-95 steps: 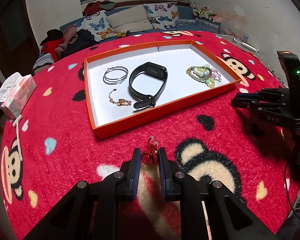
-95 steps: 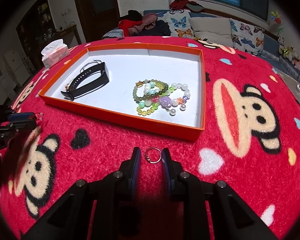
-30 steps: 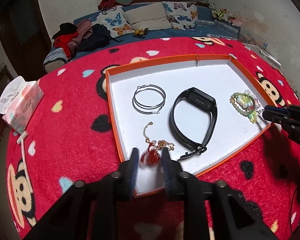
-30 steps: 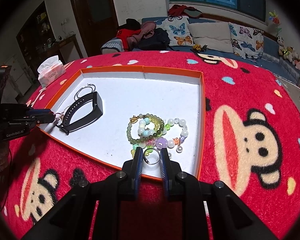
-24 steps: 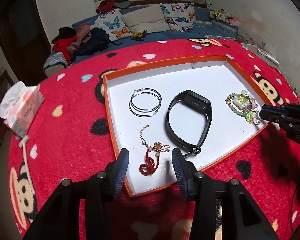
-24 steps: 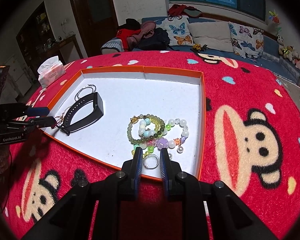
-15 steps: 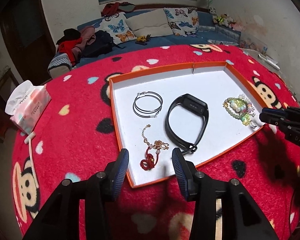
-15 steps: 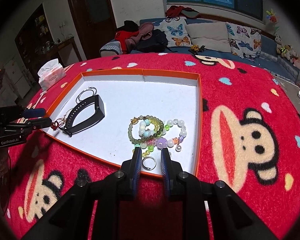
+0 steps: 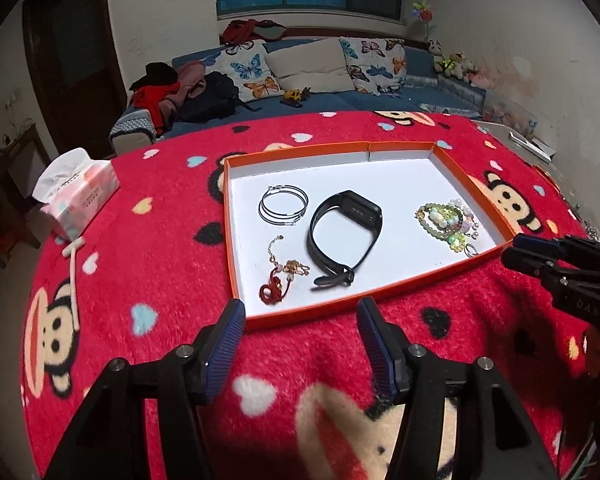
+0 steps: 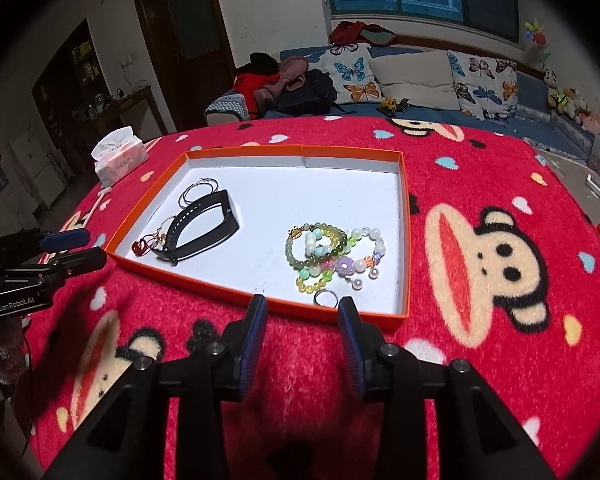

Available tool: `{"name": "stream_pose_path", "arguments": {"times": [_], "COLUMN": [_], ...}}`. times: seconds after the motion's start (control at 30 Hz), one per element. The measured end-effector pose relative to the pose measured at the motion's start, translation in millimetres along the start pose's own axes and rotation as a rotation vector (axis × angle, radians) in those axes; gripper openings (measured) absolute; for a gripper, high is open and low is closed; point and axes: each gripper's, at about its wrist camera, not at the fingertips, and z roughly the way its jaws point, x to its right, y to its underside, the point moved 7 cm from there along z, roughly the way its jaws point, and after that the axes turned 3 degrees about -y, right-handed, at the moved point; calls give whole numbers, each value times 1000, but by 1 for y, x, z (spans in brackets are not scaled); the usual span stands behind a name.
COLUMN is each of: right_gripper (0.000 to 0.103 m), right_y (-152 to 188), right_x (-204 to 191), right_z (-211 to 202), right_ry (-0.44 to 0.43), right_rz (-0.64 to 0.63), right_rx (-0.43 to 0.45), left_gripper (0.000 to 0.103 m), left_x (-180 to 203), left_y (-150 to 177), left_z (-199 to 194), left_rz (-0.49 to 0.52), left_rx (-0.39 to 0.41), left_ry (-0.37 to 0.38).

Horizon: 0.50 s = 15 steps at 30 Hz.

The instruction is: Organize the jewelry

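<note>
Both the left tongs and the right tongs hang spread wide and empty just short of the orange tray's near rim, with the red charm and silver ring lying inside it.

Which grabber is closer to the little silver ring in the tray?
The right gripper. The silver ring lies just inside the orange tray, right in front of its open fingers. The left gripper sits at the tray's other end, near the red charm.
</note>
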Motion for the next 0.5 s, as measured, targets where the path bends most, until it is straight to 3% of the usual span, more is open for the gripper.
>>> {"name": "stream_pose_path", "arguments": {"times": [0.3, 0.5], "right_gripper": [51, 53], "right_y": [18, 28], "right_x": [-11, -19], "right_z": [-6, -9], "right_ry": [17, 33], "right_rz": [11, 0], "right_rx": [5, 4], "left_gripper": [81, 83], "left_x": [0, -6], "left_y": [19, 30], "left_z": [-18, -24], "left_rz": [-47, -75], "left_rx": [27, 36], "left_ry": [-9, -34]}}
